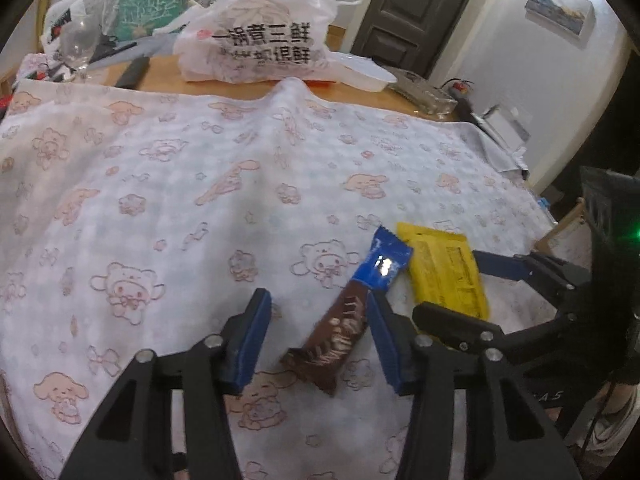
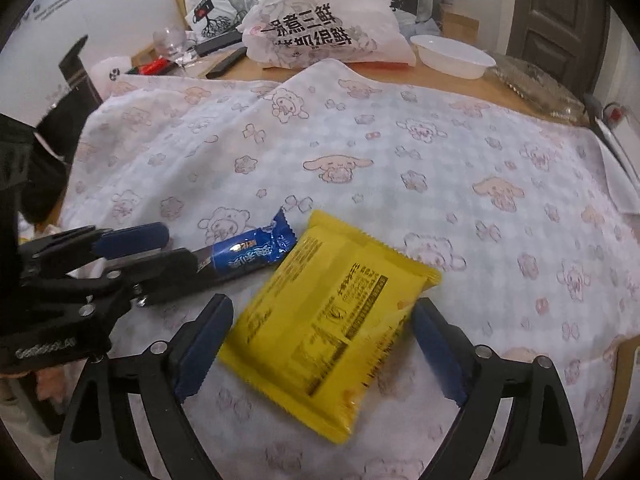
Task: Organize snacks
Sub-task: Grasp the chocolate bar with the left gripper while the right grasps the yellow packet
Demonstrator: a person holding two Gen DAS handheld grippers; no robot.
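Both grippers were down on the cartoon-print cloth (image 1: pixel 168 184). Left gripper (image 1: pixel 320 336) was spread wide, brown-and-blue snack bar (image 1: pixel 348 312) lying between its fingers, right pad (image 1: pixel 386 344) close to it, contact unclear. Right gripper (image 2: pixel 320 344) also released, straddling the yellow packet (image 2: pixel 332 316), which lay flat just beside the bar. White plastic bag (image 1: pixel 256 40) and white bowl (image 2: pixel 452 58) sat beyond the cloth.
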